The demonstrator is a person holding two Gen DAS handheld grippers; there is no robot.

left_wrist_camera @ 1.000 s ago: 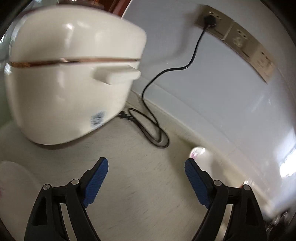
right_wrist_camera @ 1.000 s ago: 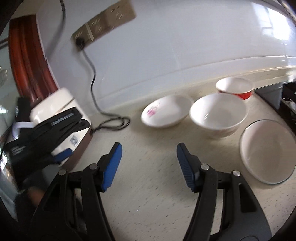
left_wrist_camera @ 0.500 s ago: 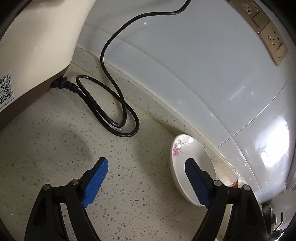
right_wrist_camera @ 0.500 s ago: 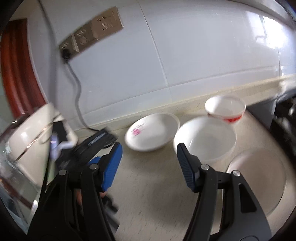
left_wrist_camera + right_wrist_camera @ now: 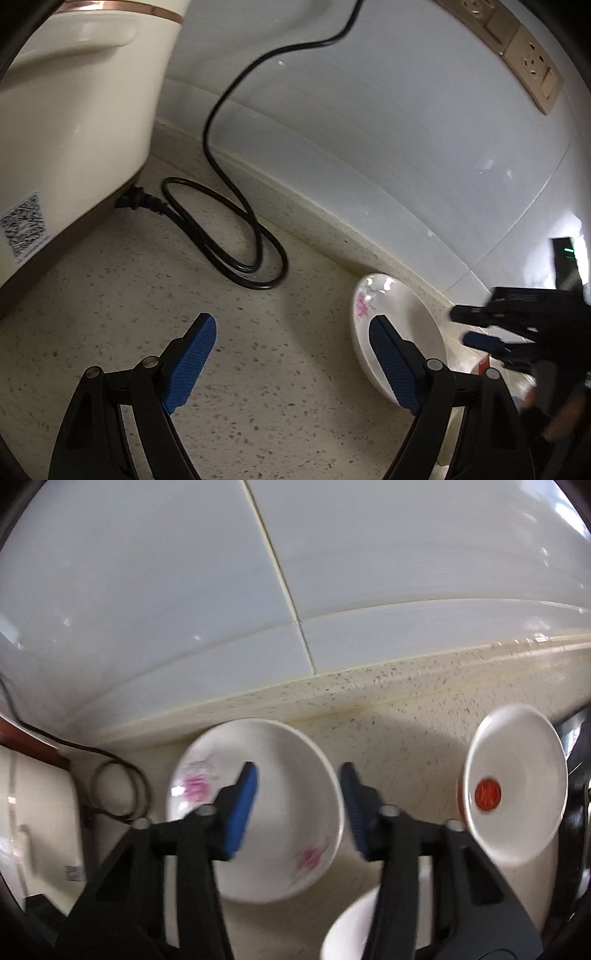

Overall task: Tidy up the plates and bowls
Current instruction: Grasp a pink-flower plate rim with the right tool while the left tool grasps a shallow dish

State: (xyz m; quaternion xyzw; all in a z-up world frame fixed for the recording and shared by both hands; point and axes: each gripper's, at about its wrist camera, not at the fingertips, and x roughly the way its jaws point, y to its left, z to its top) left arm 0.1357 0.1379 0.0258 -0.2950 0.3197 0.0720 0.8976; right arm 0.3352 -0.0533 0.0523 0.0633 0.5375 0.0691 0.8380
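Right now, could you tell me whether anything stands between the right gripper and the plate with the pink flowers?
Nothing visible does. The right gripper, whose fingers have just been closing with nothing between them, hangs directly over the flowered plate; the red-marked bowl sits clear to the side.

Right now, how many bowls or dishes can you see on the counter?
3: a flowered dish by the wall, a red-marked bowl at right, a plain white bowl nearest the camera. More may sit out of frame.

A cream rice cooker [image 5: 70, 122] with a copper band stands on the speckled worktop [image 5: 277, 387] at the left. Its black power cord [image 5: 236, 236] lies coiled beside it and goes up the white tiled wall [image 5: 369, 129] toward the beige sockets [image 5: 532, 62].
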